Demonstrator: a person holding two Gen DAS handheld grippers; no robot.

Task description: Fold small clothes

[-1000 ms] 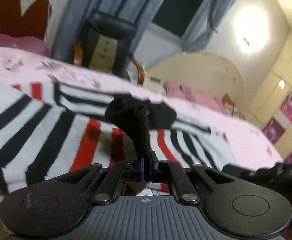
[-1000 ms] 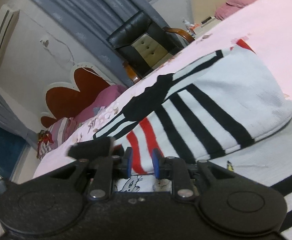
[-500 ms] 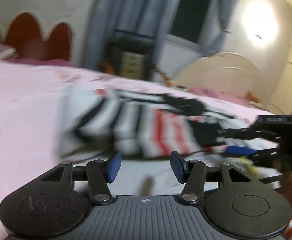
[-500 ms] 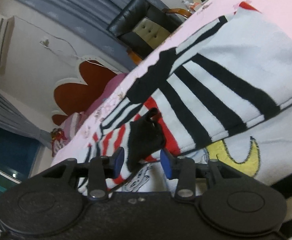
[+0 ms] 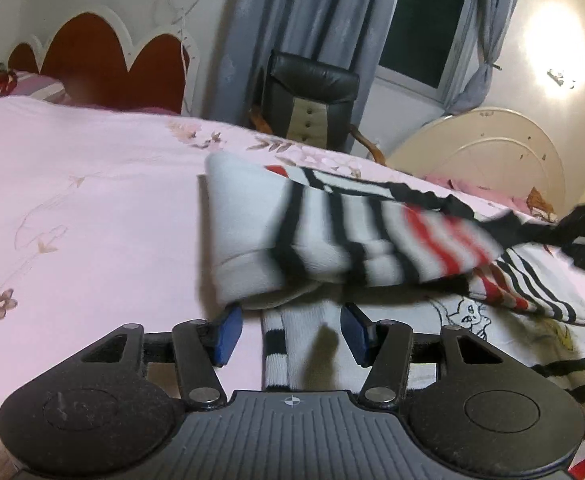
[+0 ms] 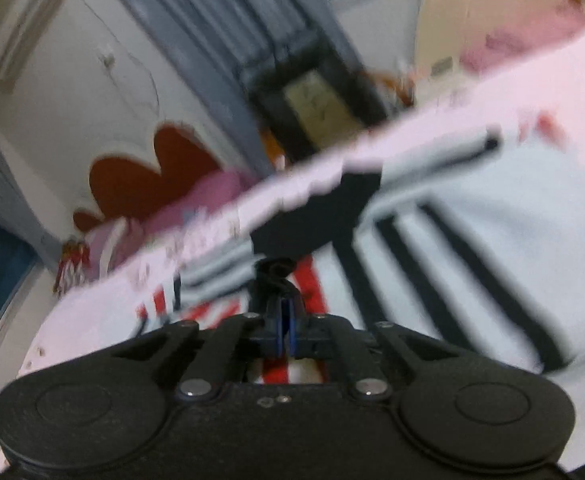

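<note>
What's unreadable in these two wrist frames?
- Right wrist view: motion blur all over; how much black fabric the shut right tool pinches is unclear.
- Left wrist view: the striped white, black and red knit garment is smeared; its right end is cut by the edge.
- Left wrist view: the open left tool body hides the pink floral bedsheet below.

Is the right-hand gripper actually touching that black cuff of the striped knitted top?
Touching. In the right wrist view the right gripper has its blue pads shut on the black cuff.
</note>
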